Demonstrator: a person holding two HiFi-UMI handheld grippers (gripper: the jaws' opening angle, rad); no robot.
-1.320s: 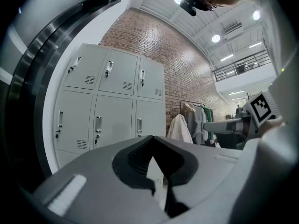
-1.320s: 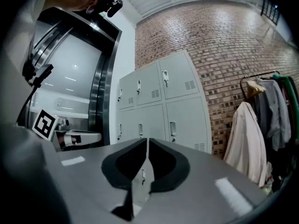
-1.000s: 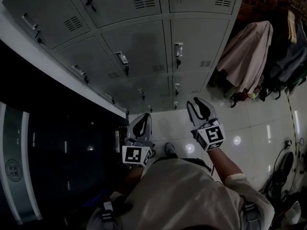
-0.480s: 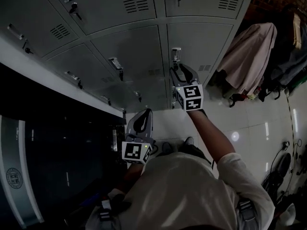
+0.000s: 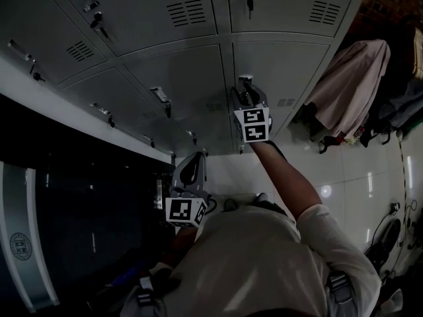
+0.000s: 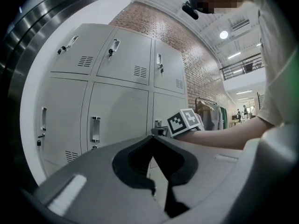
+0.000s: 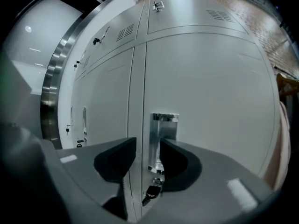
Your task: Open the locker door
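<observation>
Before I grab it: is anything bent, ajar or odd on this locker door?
Nothing stands out. The door sits shut and flush, its handle is straight, and a key hangs in the lock below.

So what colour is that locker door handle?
Shiny silver metal handle, clearest in the right gripper view.

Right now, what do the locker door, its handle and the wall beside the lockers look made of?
Locker door: probably painted sheet metal, matte pale grey; a flat, thin panel with punched vent slots.
Handle: bright metal, perhaps chromed or polished steel; it gleams and mirrors the light.
Wall: brick, rough and reddish, with visible mortar lines between courses.
</observation>
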